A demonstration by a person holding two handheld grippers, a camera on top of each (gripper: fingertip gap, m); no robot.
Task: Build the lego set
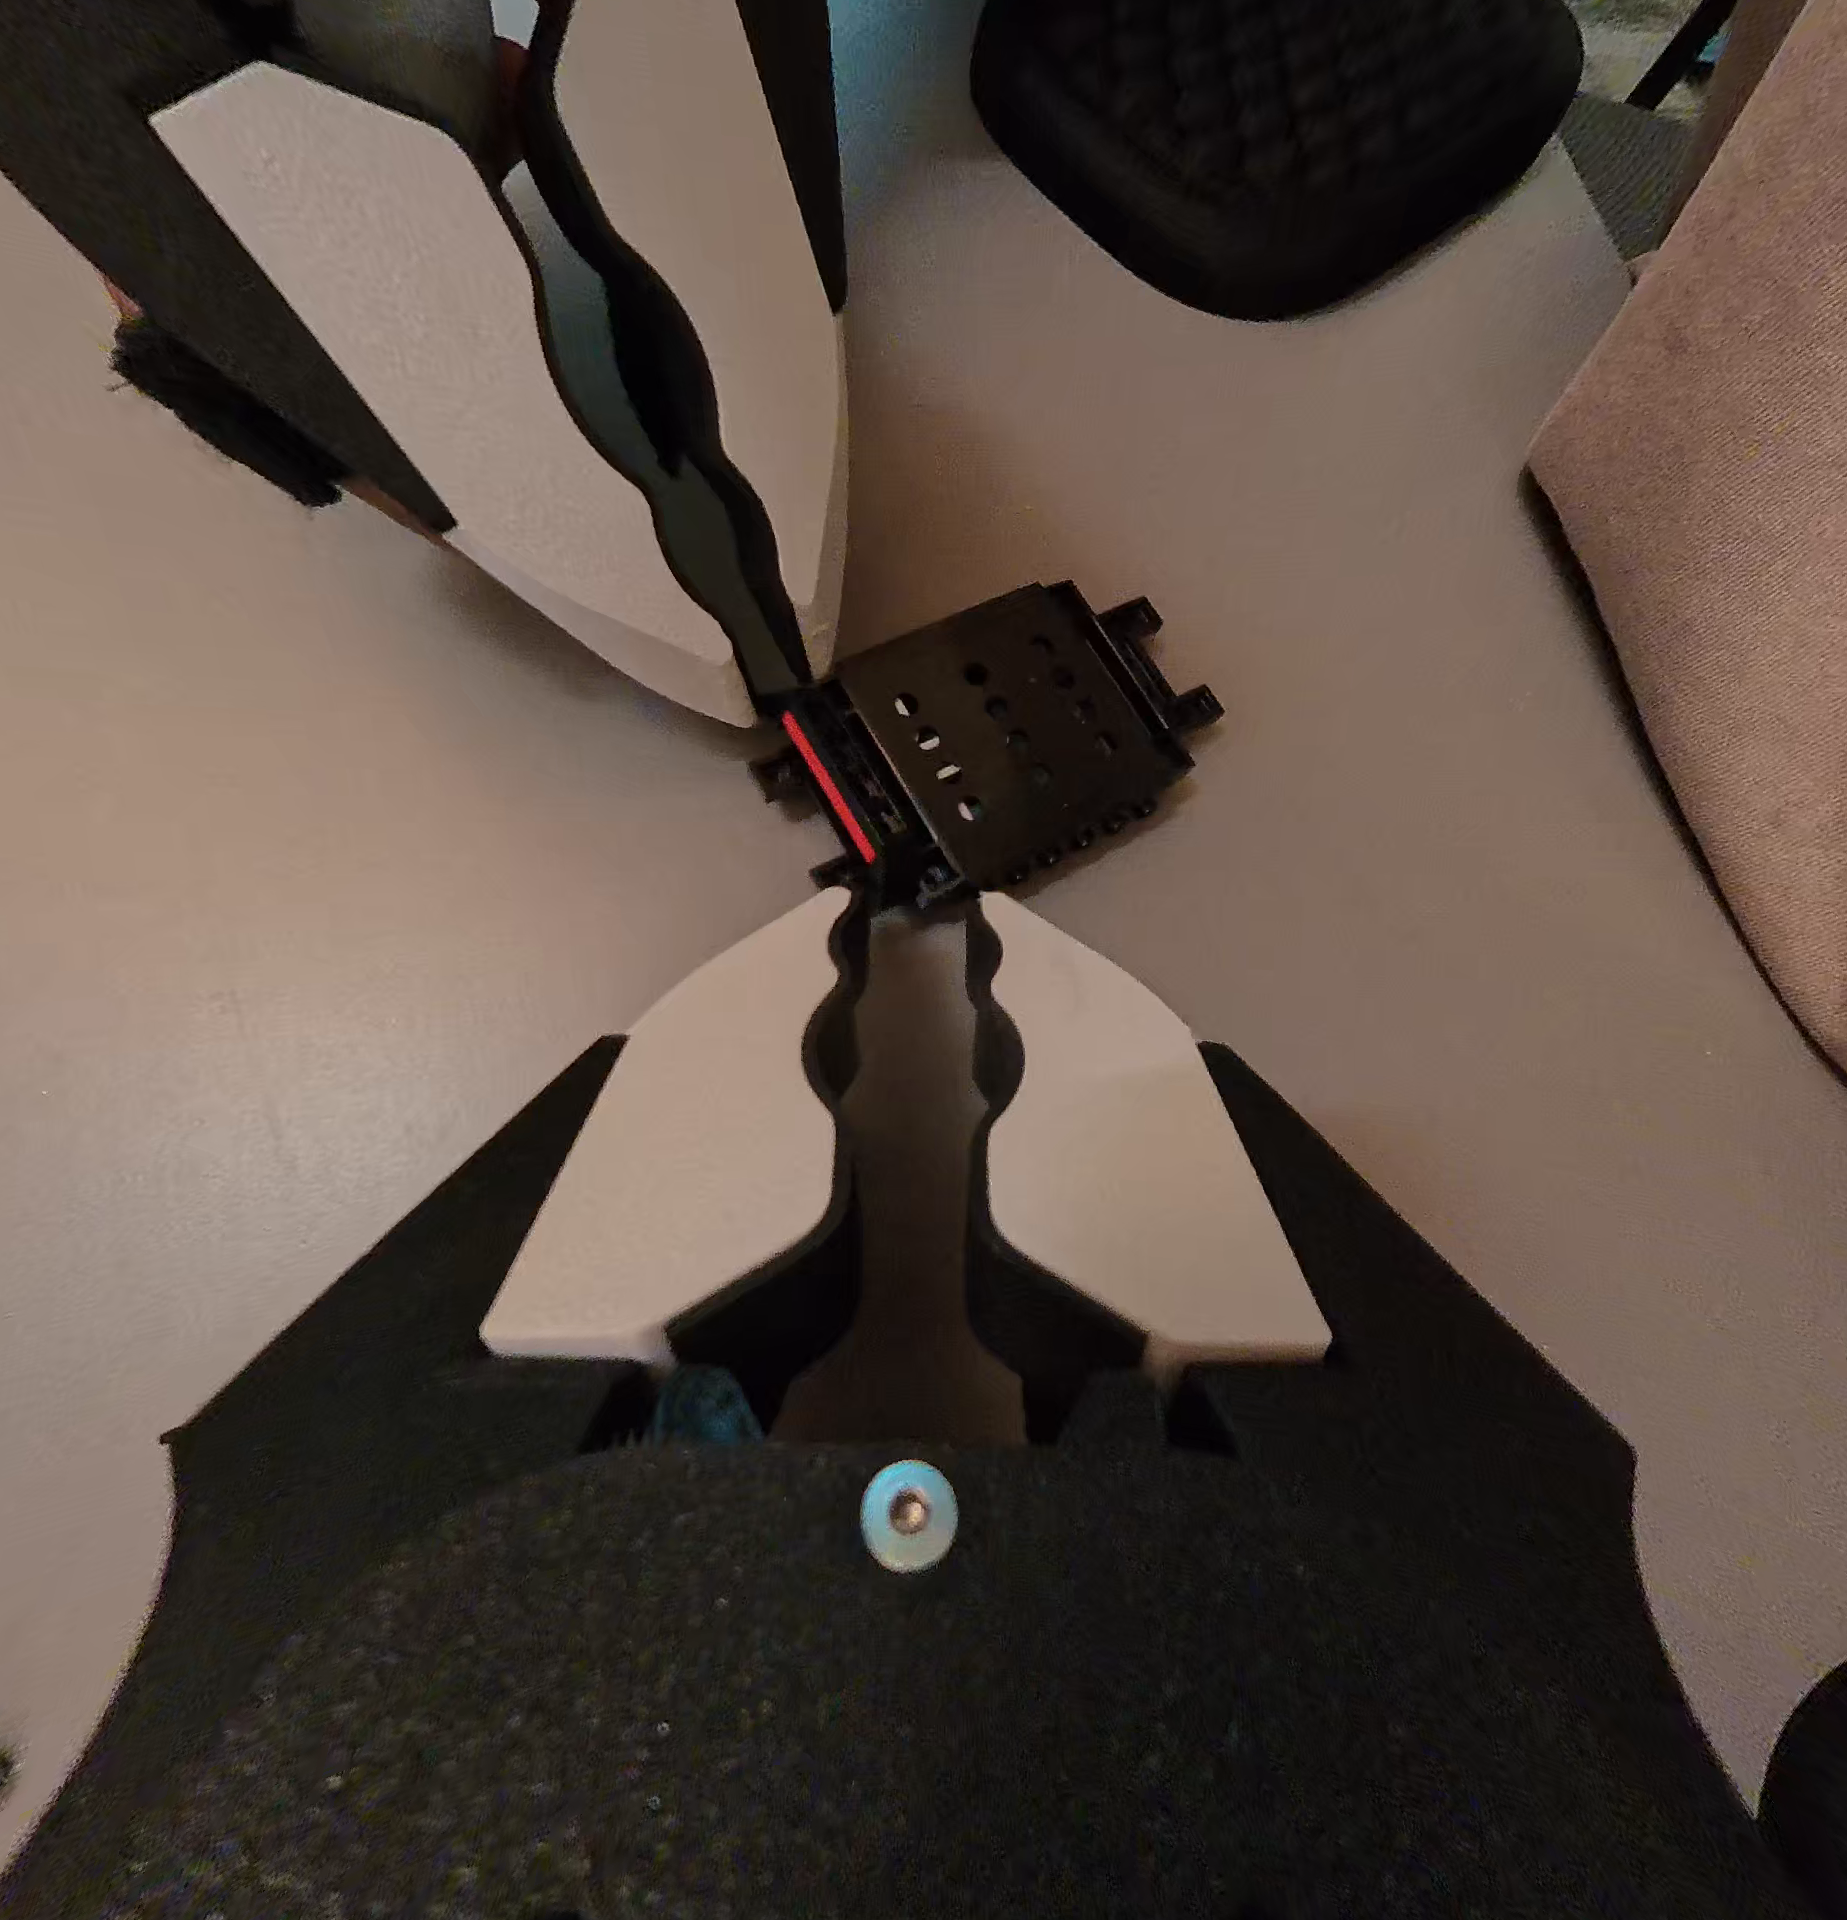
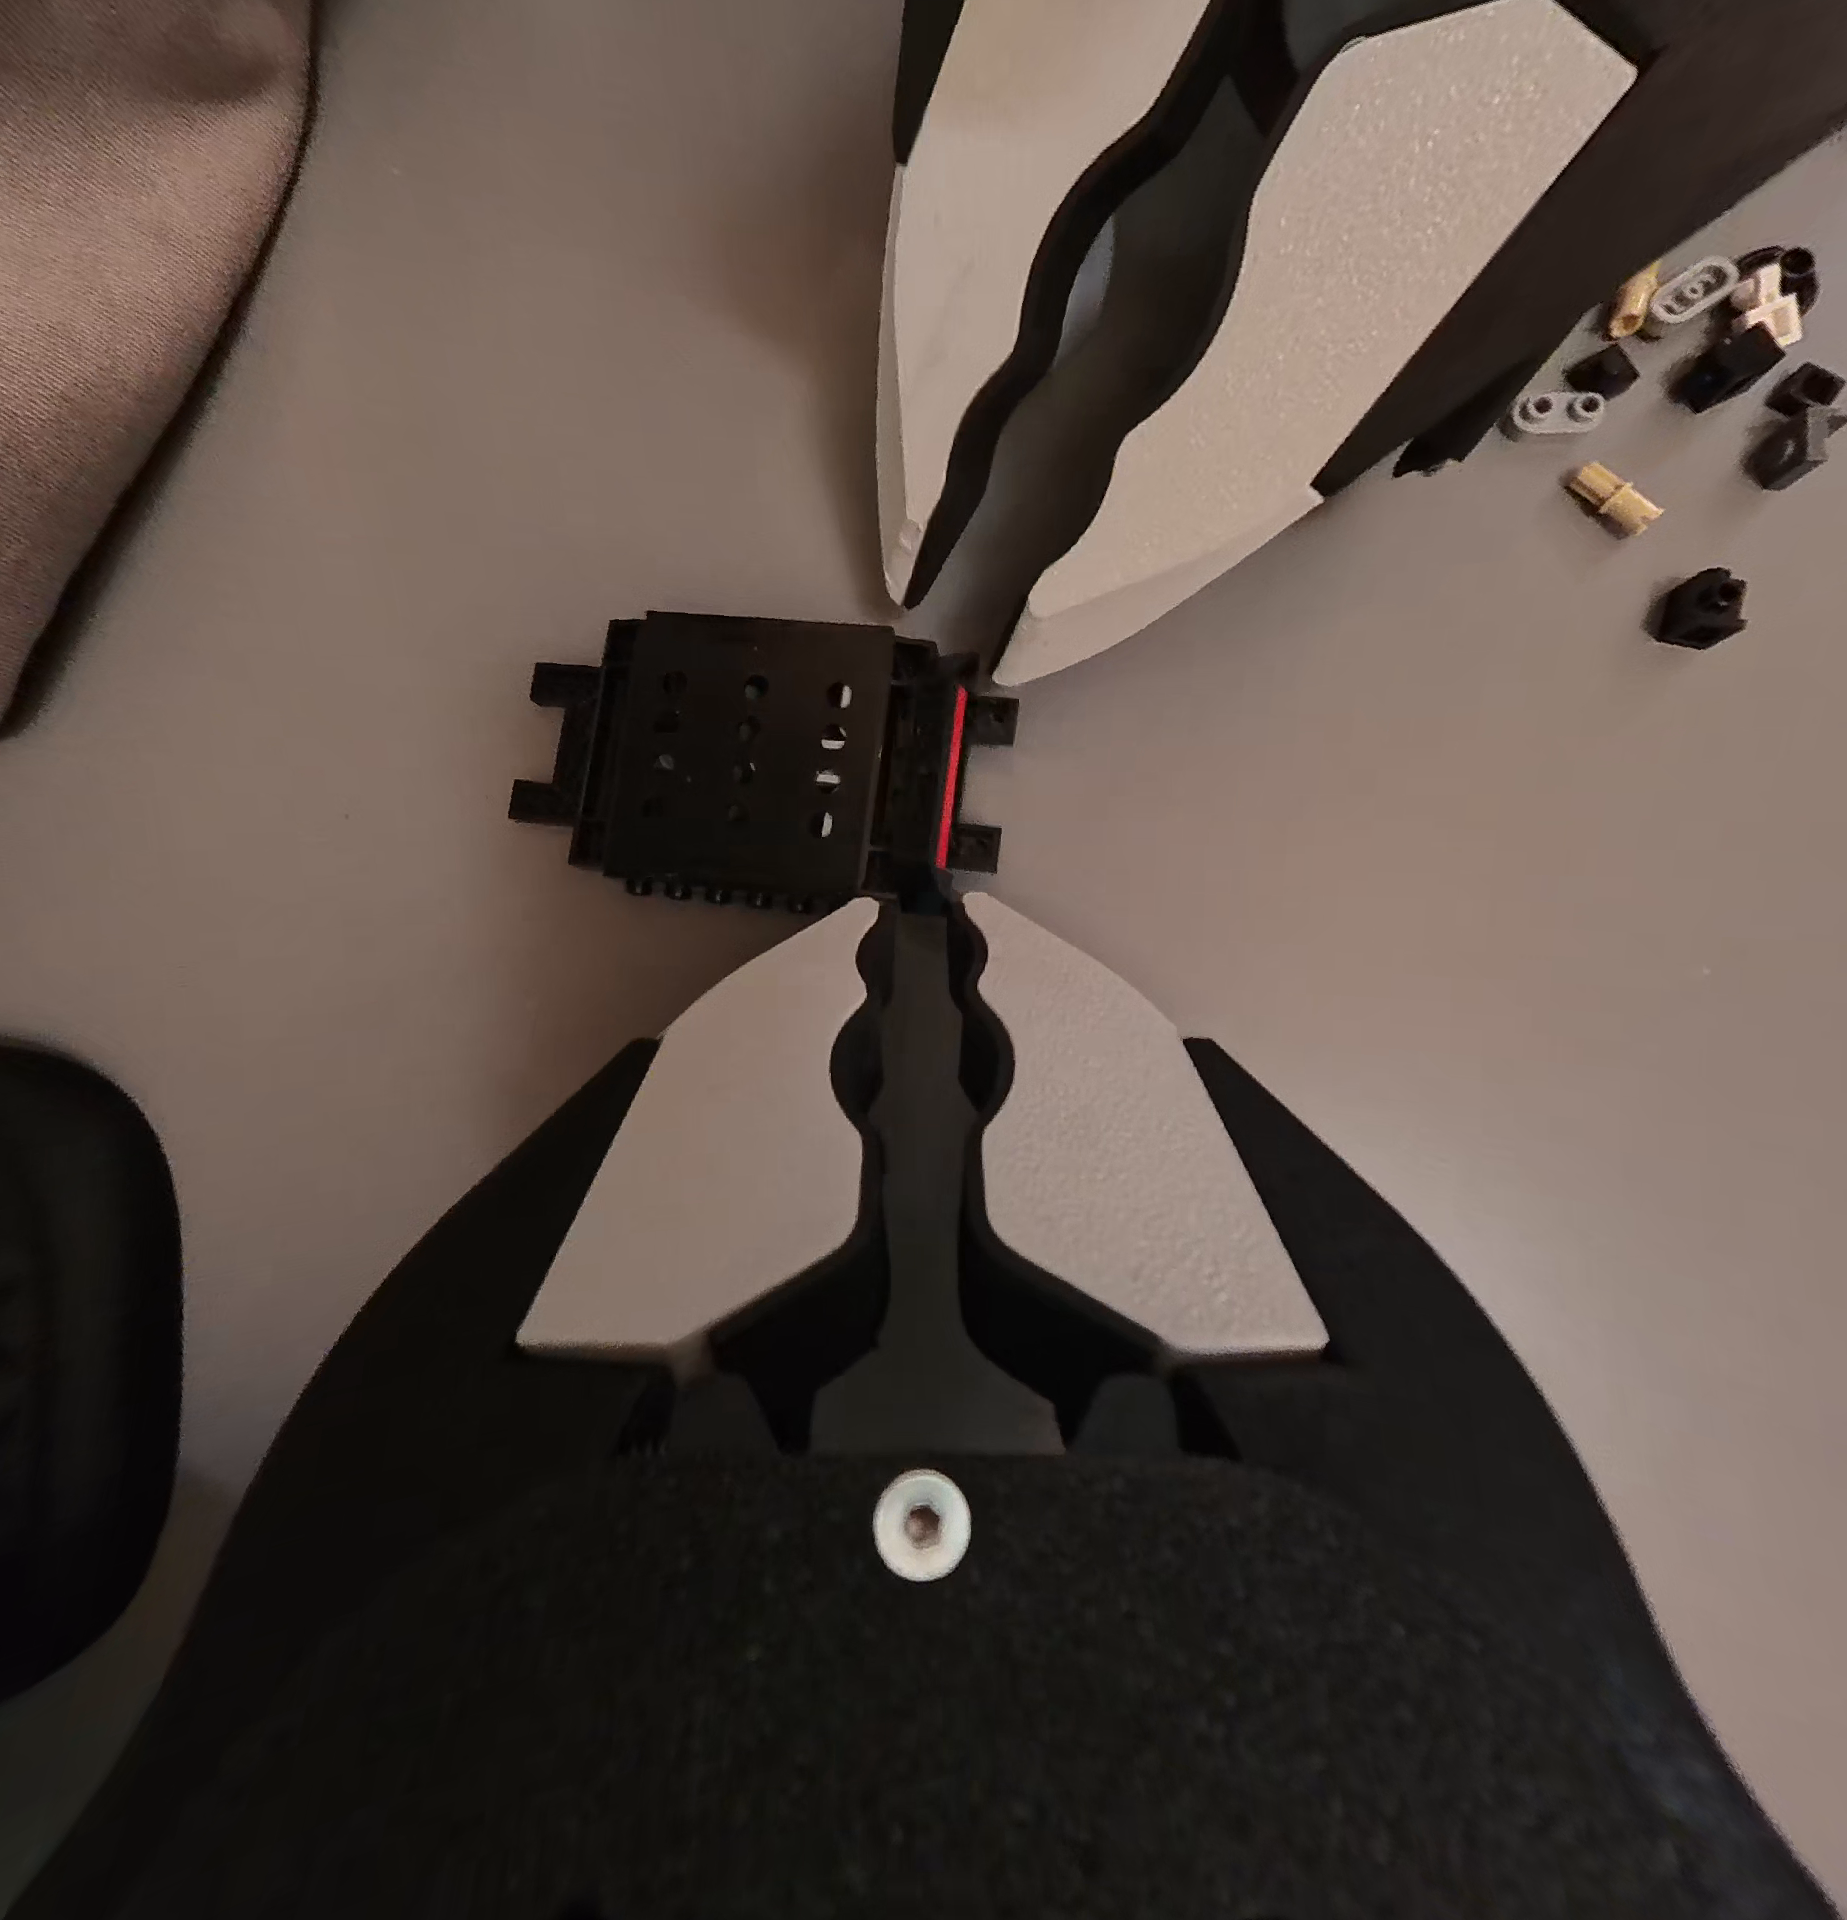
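We see one black lego assembly (image 1: 1012, 748) lying flat near the middle of the grey table (image 1: 275, 831), a square plate pierced with rows of round holes, with a thin red strip (image 1: 827, 787) along one end and two small black tabs jutting out at each end. Our left gripper (image 1: 908, 902) has its two white fingers drawn close together, tips touching the corner of the assembly at the red-strip end; whether they truly pinch a piece there we cannot tell. Our right gripper (image 2: 924, 902) stands the same way, its fingers narrow and meeting the same end of the assembly (image 2: 742, 758) from the opposite side, beside the red strip (image 2: 958, 777); again we cannot tell if anything is clamped.

In the right wrist view, a scatter of loose lego pieces (image 2: 1708, 395) lies well apart from the assembly: roughly seven black, two grey, two tan and a couple of pale ones. A black chair seat (image 1: 1272, 135) and a beige cushion (image 1: 1729, 623) border the table.
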